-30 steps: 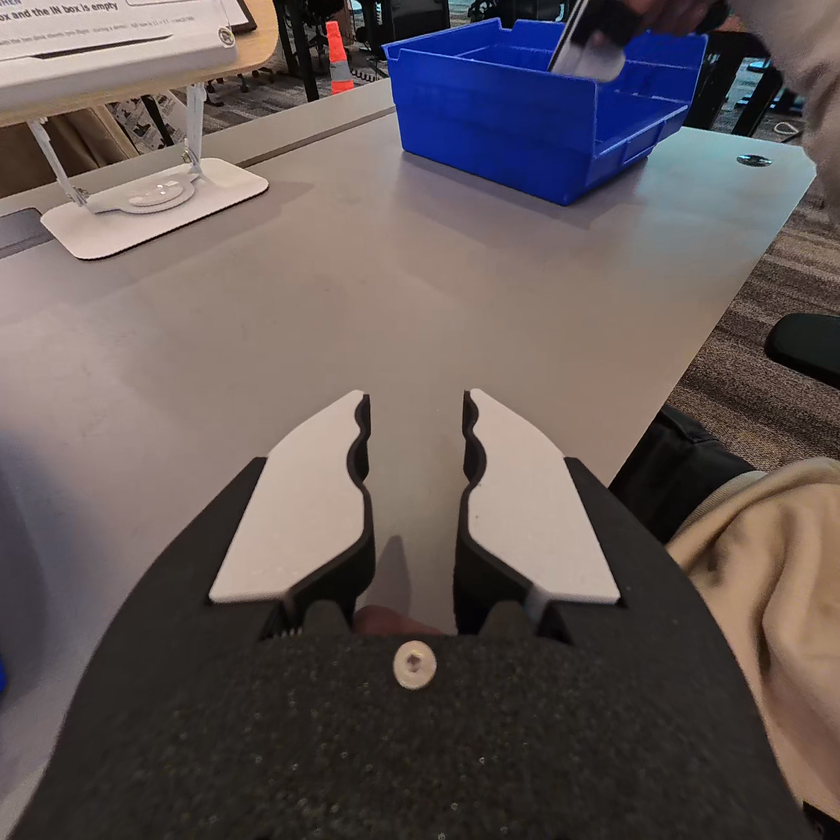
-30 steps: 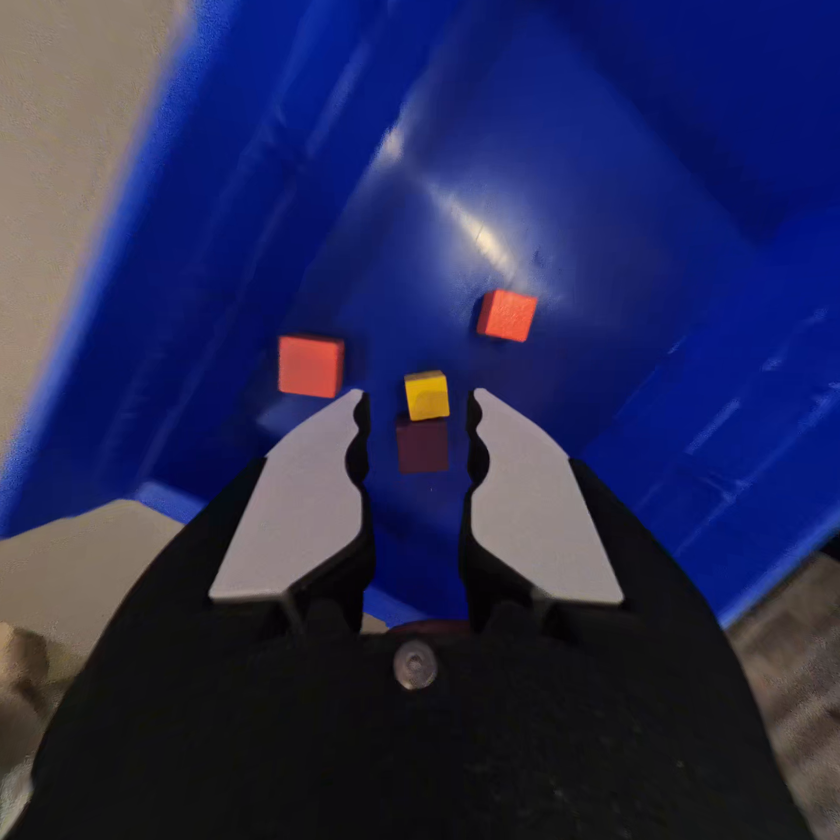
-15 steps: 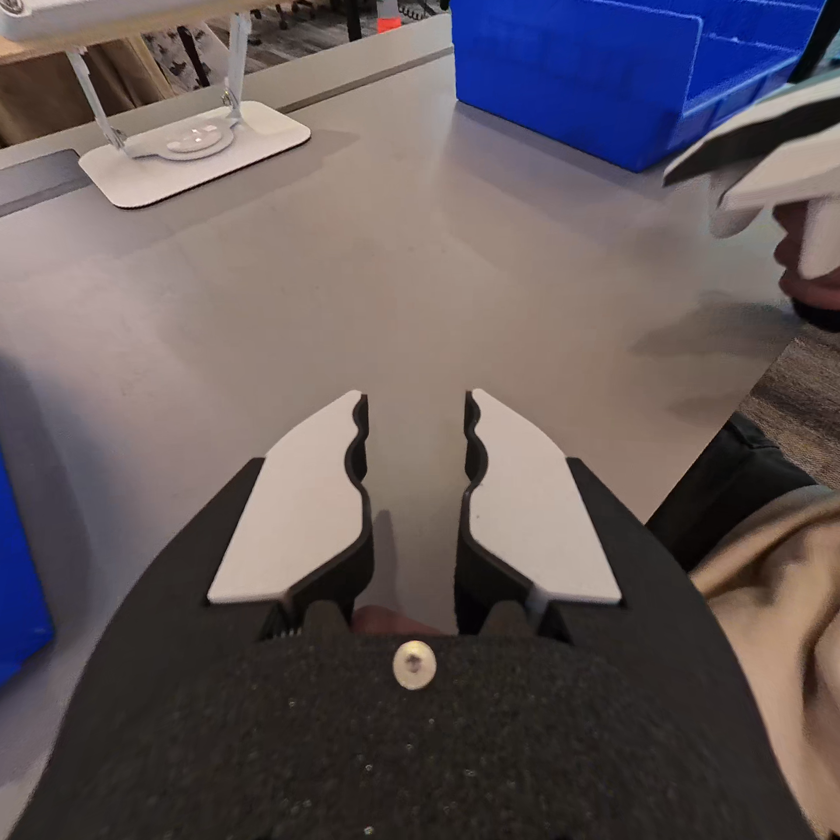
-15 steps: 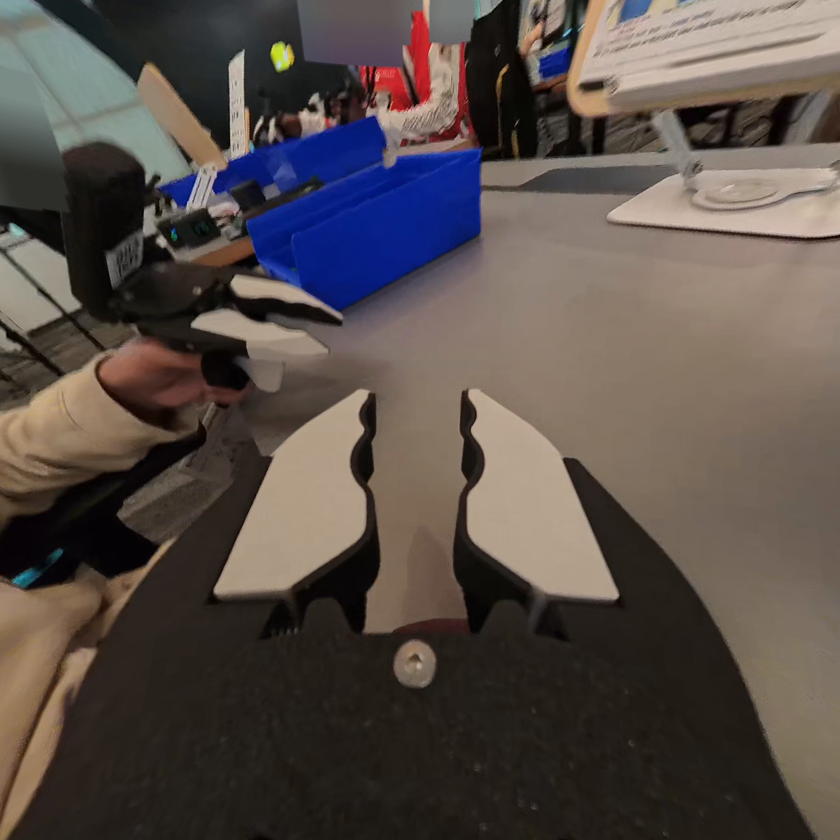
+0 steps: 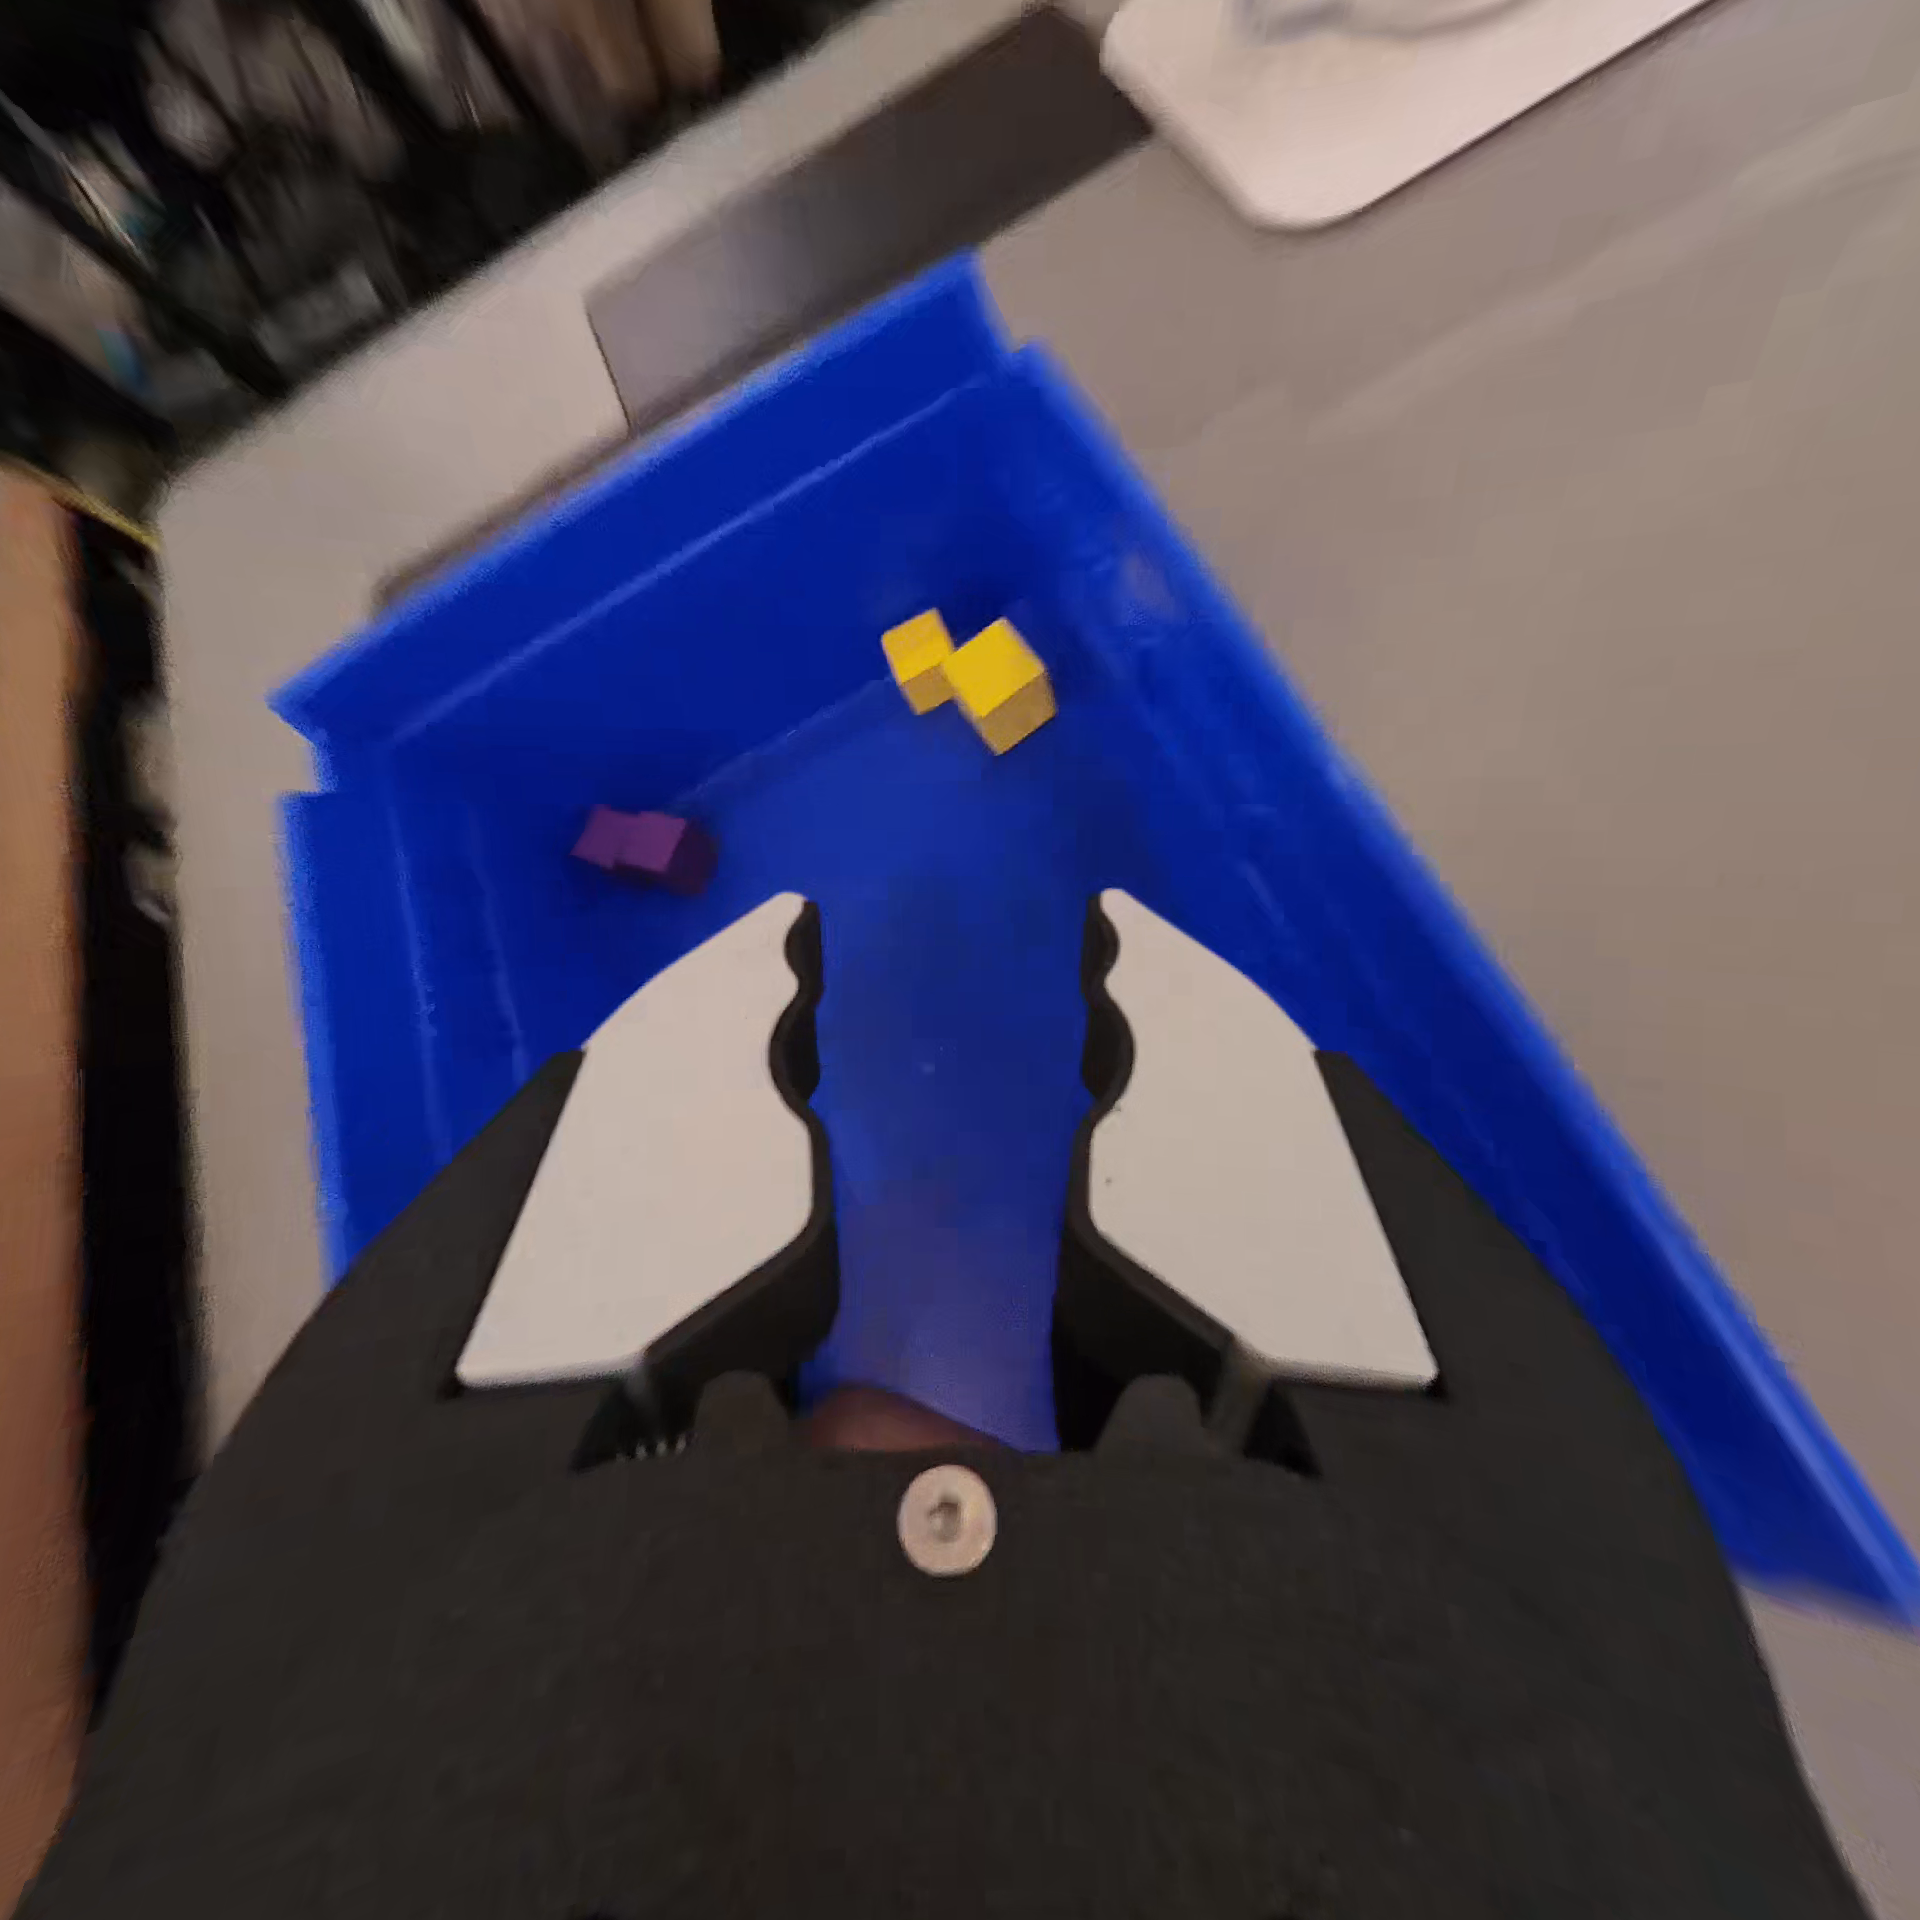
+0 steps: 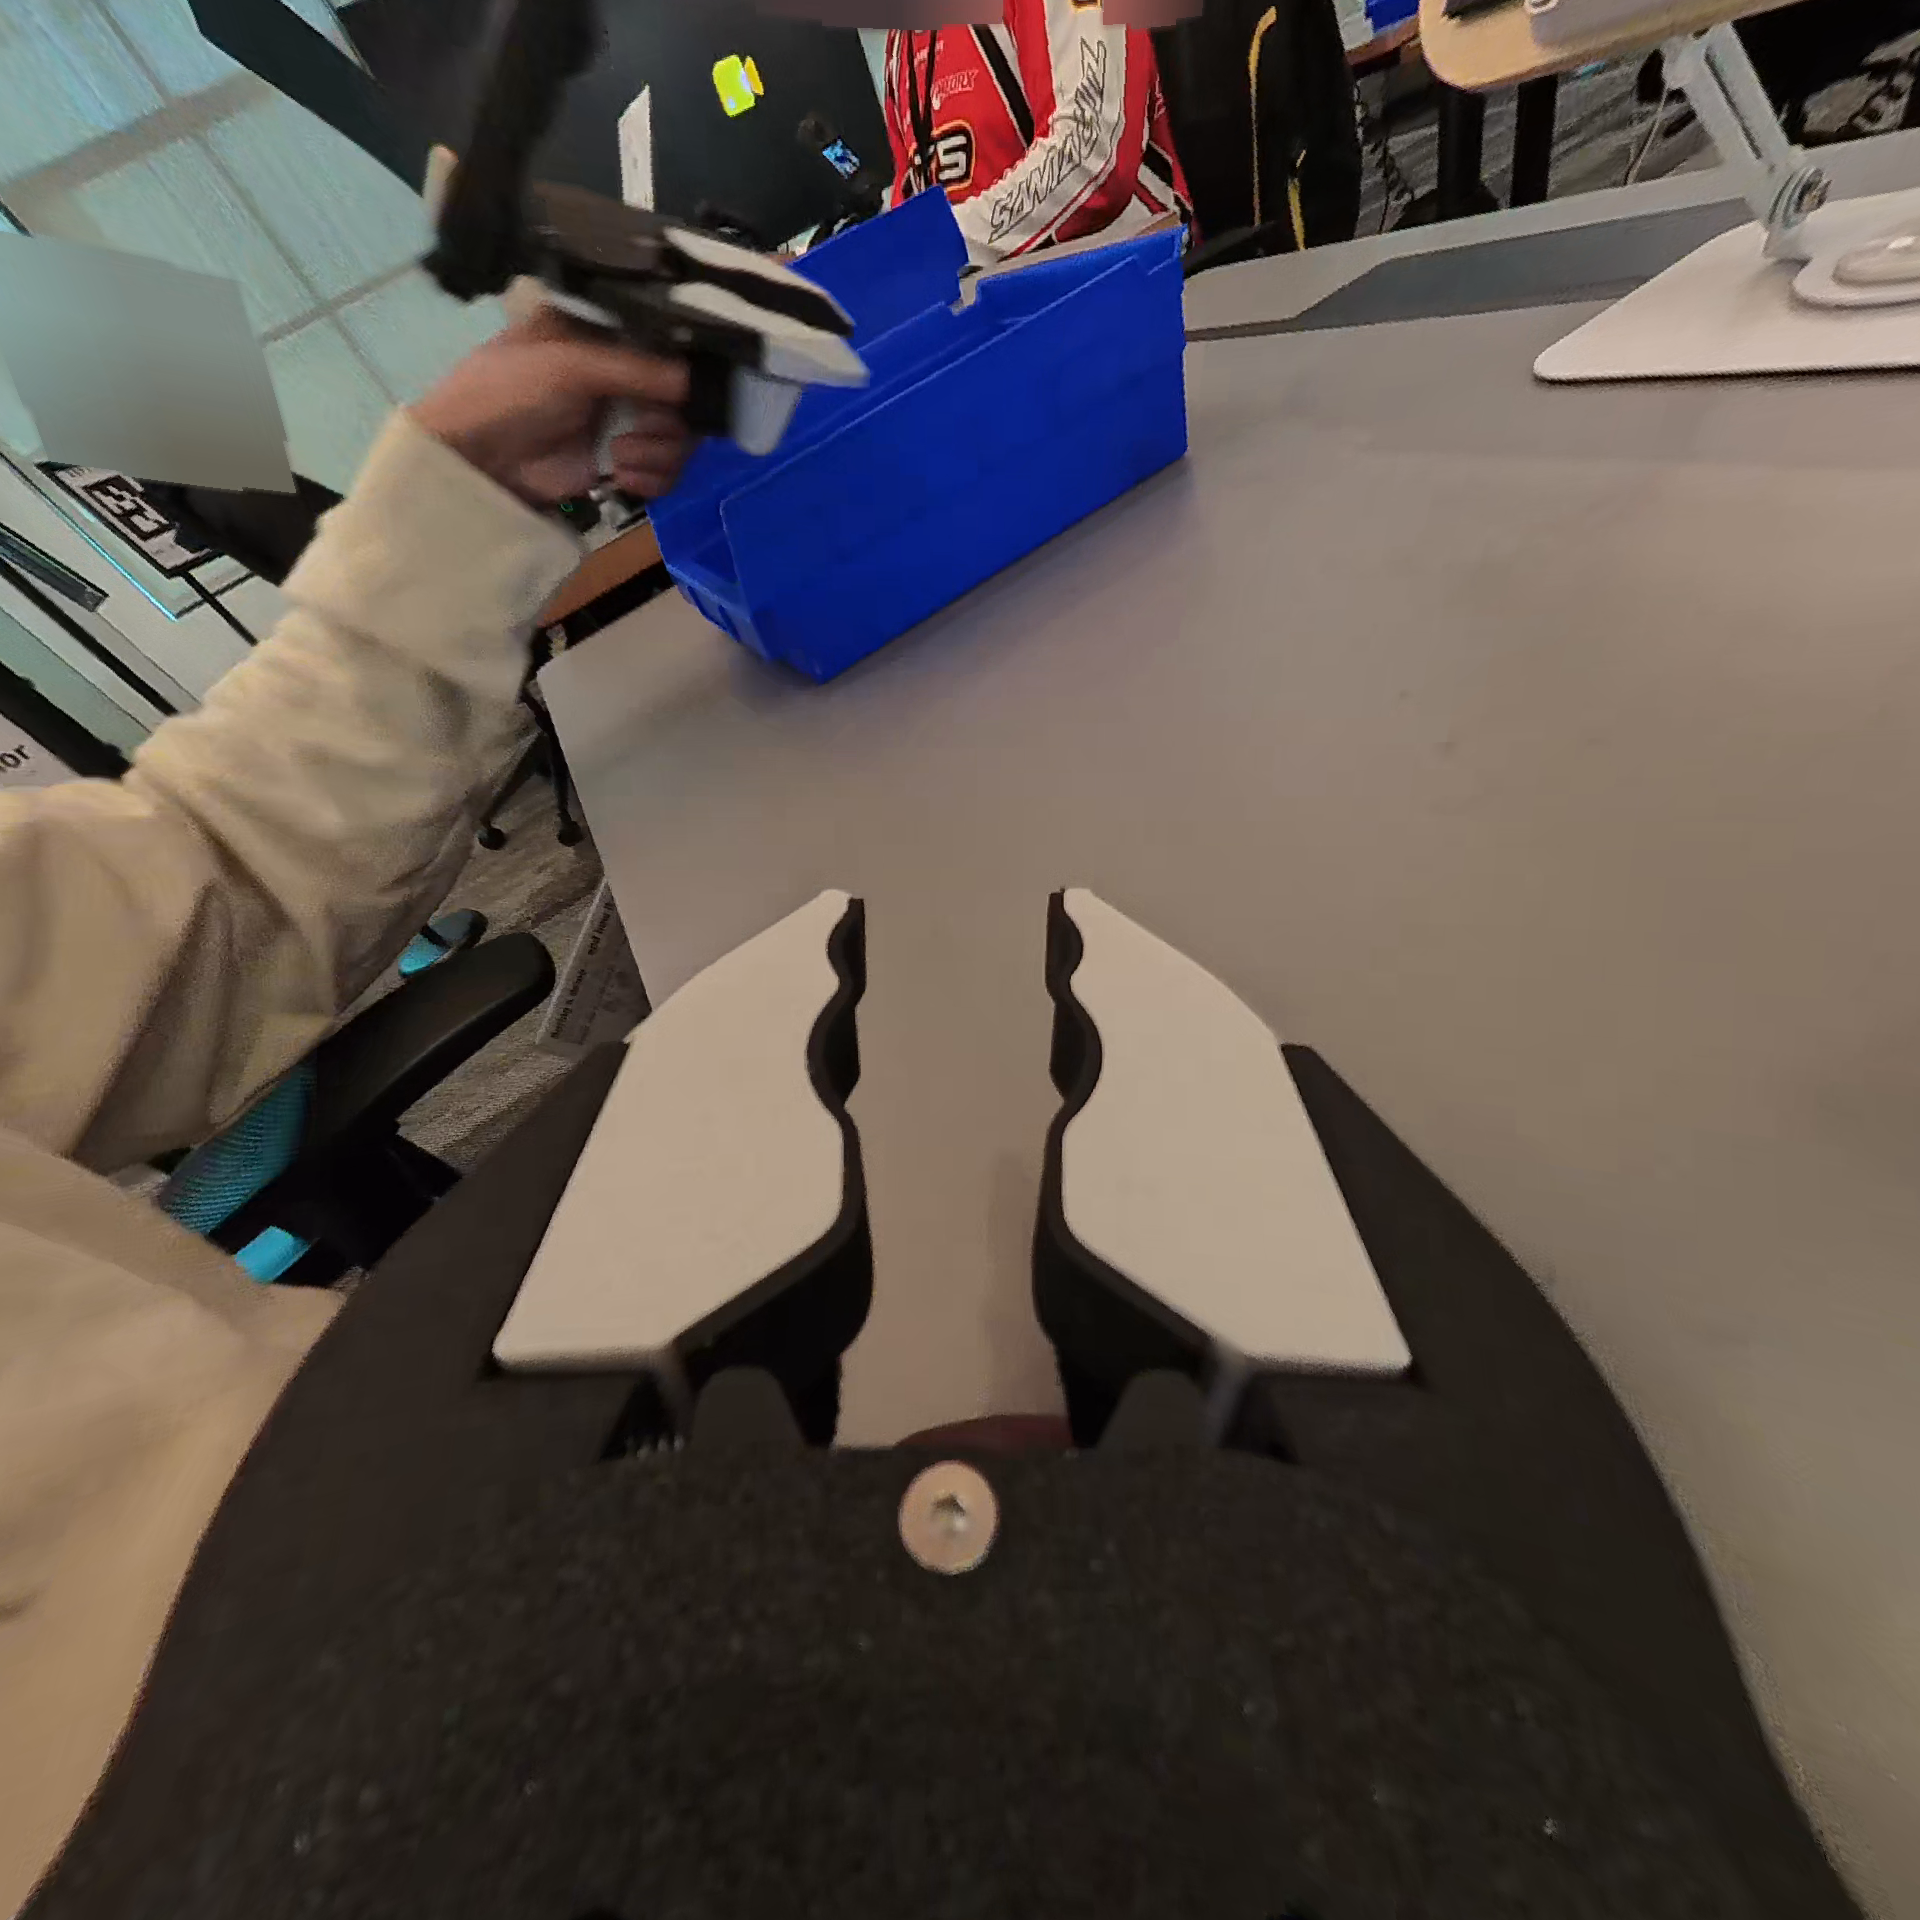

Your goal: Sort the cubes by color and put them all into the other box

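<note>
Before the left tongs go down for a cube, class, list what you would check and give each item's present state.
1. Left tongs open and empty: ok.
2. Left tongs above the blue plastic box: ok.
3. Two yellow cubes touching each other: not ok for a clean single pick.
4. Purple cubes sharp enough to count: cannot tell, blurred.
5. Right tongs open, over the bare grey table: ok.

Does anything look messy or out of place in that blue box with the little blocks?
Nothing stands out. In the blue box, the yellow cubes sit together, the purple cubes together apart from them. Nothing spilled or broken.
</note>
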{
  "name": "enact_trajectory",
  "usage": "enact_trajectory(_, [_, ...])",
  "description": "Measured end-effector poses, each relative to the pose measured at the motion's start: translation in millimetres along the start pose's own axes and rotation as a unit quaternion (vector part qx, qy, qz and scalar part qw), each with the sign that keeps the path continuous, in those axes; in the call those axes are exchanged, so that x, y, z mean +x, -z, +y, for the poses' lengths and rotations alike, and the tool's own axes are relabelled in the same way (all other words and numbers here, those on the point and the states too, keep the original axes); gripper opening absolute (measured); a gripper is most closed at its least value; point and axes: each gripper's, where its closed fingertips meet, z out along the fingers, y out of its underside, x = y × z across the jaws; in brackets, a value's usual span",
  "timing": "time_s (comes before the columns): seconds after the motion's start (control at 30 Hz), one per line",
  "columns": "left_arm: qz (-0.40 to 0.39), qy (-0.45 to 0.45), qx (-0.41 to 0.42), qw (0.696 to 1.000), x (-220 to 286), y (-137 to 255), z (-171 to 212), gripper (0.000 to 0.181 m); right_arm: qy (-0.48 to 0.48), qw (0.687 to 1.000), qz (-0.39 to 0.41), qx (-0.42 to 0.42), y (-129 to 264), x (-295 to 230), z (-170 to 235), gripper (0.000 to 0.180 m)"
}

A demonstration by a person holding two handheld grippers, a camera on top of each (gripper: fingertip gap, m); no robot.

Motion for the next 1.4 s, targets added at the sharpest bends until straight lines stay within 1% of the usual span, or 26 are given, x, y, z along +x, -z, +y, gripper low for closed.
enact_trajectory(0.07, [0.029,0.069,-0.07,0.995,-14.7,-46.6,10.8,0.052,-0.012,1.0,-0.004,-0.005,-3.0,-0.1,1.2,0.033])
enact_trajectory(0.13, [0.055,0.134,-0.122,0.982,-15.2,-82.8,18.3,0.064,-0.018,1.0,-0.001,-0.007,-5.3,0.9,1.6,0.033])
enact_trajectory(0.2, [0.074,0.198,-0.127,0.969,-11.9,-105.7,13.4,0.065,-0.021,1.0,0.001,-0.011,-7.8,1.4,2.4,0.033])
enact_trajectory(0.27, [0.1,0.254,-0.113,0.955,-6.6,-118.9,3.3,0.066,-0.021,1.0,0.001,-0.016,-9.4,0.6,3.8,0.032])
enact_trajectory(0.33, [0.11,0.282,-0.108,0.947,-5.0,-128.6,-1.1,0.068,-0.019,1.0,0.004,-0.016,-9.2,0.7,3.9,0.032])
enact_trajectory(0.43, [0.104,0.287,-0.122,0.944,-3.8,-141.8,5.2,0.069,-0.025,1.0,0.003,-0.015,-8.2,1.0,3.9,0.032])
enact_trajectory(0.5, [0.09,0.277,-0.122,0.949,-5.2,-146.8,8.5,0.071,-0.033,0.999,-0.003,-0.016,-7.8,1.1,4.7,0.032])
enact_trajectory(0.53, [0.091,0.276,-0.122,0.949,-4.8,-146.7,8.3,0.067,-0.038,0.999,-0.005,-0.016,-7.5,1.3,4.7,0.032])
enact_trajectory(0.6, [0.122,0.28,-0.112,0.946,2.4,-144.1,2.4,0.029,-0.047,0.999,-0.008,-0.017,-6.5,2.4,5.4,0.031])
enact_trajectory(0.73, [0.106,0.245,-0.124,0.956,2.2,-139.0,4.6,0.027,-0.056,0.998,-0.015,-0.02,-5.8,2.8,6.2,0.031])
enact_trajectory(0.83, [0.097,0.223,-0.139,0.96,-1.7,-128.5,13.0,0.027,-0.052,0.998,-0.017,-0.026,-5.5,1.5,7.6,0.031])
enact_trajectory(0.97, [0.118,0.234,-0.104,0.959,-12.3,-99.6,17.0,0.027,-0.038,0.999,-0.012,-0.028,-3.1,1.1,8.5,0.031])
enact_trajectory(1.03, [0.15,0.226,-0.053,0.961,-13.4,-75.8,8.5,0.026,-0.034,0.999,-0.009,-0.028,-1.7,1.7,8.6,0.031])
enact_trajectory(1.13, [0.2,0.208,0.035,0.957,-6.6,-27.9,-8.4,0.026,-0.032,0.999,-0.006,-0.026,-0.5,3.9,7.6,0.031])
enact_trajectory(1.23, [0.286,0.186,0.14,0.93,23.8,29.6,-30.2,0.026,-0.034,0.999,-0.001,-0.022,-2.3,10.3,2.7,0.031])
enact_trajectory(1.3, [0.333,0.155,0.185,0.911,54.3,61.8,-41.0,0.026,-0.073,0.997,-0.037,-0.012,-9.5,6.6,-7.4,0.032])
enact_trajectory(1.37, [0.377,0.104,0.223,0.893,93.1,90.5,-53.6,0.026,-0.143,0.983,-0.118,-0.005,-21.9,-8.3,-22.2,0.034])
enact_trajectory(1.4, [0.396,0.077,0.236,0.884,114.5,102.6,-60.3,0.026,-0.181,0.97,-0.163,-0.002,-28.7,-17.0,-30.4,0.036])
